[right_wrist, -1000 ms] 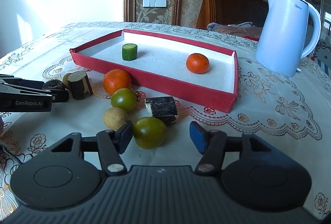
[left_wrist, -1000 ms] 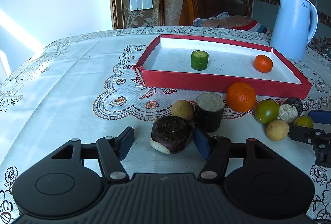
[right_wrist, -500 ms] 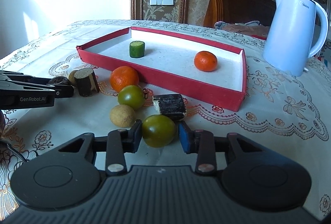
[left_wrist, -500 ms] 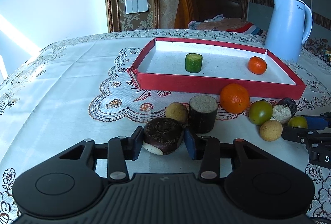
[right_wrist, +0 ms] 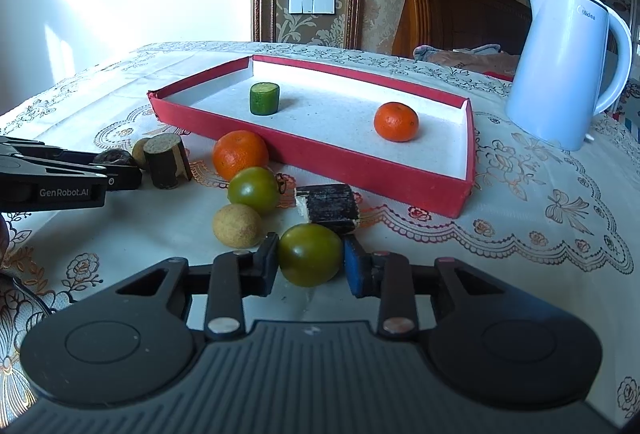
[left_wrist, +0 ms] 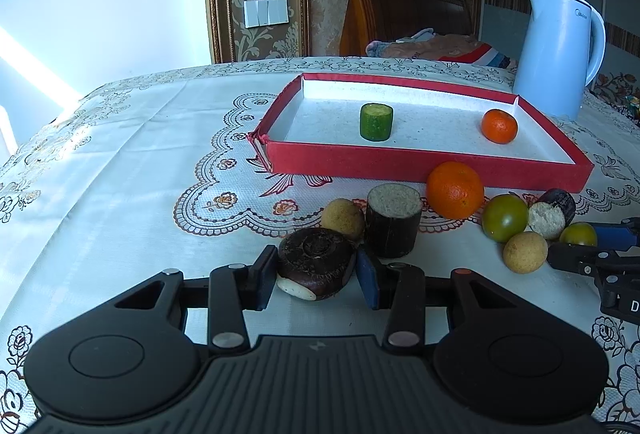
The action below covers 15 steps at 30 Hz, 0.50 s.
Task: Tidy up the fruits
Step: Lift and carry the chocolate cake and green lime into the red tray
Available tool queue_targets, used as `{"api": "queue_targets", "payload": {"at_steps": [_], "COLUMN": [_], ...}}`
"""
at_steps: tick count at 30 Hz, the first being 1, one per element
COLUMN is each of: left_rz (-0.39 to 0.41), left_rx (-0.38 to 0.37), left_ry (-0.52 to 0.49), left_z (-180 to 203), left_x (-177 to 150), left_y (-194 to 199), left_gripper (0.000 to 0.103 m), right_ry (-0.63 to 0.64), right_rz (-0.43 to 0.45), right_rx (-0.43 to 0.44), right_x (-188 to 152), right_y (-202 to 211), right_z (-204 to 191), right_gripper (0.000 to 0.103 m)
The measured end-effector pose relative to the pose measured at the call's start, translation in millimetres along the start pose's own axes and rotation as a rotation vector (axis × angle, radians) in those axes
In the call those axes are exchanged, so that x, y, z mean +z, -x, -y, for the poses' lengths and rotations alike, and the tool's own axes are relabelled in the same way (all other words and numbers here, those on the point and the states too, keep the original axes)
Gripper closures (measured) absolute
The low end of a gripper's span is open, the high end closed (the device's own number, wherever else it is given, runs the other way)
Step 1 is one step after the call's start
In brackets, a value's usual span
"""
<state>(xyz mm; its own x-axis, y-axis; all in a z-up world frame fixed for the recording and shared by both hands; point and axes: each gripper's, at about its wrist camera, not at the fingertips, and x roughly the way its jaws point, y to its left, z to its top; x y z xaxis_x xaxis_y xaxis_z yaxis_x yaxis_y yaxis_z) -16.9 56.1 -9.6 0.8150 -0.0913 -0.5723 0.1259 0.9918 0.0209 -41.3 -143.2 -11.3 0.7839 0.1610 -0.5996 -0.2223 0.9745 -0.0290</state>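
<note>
**Both grippers clamped on fruit, short of the red tray**

The left gripper (left_wrist: 316, 276) has its pads pressed against a dark brown water chestnut (left_wrist: 315, 262), which rests on the tablecloth (left_wrist: 120, 169) in front of the red tray (left_wrist: 424, 163). The right gripper (right_wrist: 310, 266) is clenched on a green tomato (right_wrist: 310, 258), also on the cloth, on the near side of the tray. Neither piece looks lifted yet.

Just behind the chestnut stand a tan round fruit (left_wrist: 343, 218) and a dark sugarcane stub (left_wrist: 393, 220). Beside the tomato lie another tan fruit (right_wrist: 237, 226) and a cut cane piece (right_wrist: 328, 202). Closer to the tray's front wall sit an orange (right_wrist: 240, 153) and a second green tomato (right_wrist: 254, 190). Inside the tray are a cucumber chunk (right_wrist: 264, 98) and a tangerine (right_wrist: 396, 121).

Risks, as I judge them: the chestnut's domed, tapering sides may let it squirt out of the pads on lifting; the tomato may bruise under a hard squeeze. A low carry could knock the neighbours or catch the tray wall.
</note>
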Motion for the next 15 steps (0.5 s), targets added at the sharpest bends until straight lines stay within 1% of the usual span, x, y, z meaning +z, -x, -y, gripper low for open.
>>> {"api": "queue_targets", "payload": {"at_steps": [13,15], "left_rz": [0.011,-0.001], "left_rx": [-0.001,-0.023], "left_ry": [0.01,0.012], "left_z": [-0.8,0.2], "left_x": [-1.1,-0.6], "left_y": [6.6,9.2], "left_gripper": [0.062,0.062], "right_ry": [-0.014,-0.021], "right_rz": [0.011,0.009], "right_rx": [-0.01,-0.009], "right_x": [-0.5,-0.4], "right_y": [1.2,1.5], "right_z": [2.1,2.7], "right_gripper": [0.072,0.072]}}
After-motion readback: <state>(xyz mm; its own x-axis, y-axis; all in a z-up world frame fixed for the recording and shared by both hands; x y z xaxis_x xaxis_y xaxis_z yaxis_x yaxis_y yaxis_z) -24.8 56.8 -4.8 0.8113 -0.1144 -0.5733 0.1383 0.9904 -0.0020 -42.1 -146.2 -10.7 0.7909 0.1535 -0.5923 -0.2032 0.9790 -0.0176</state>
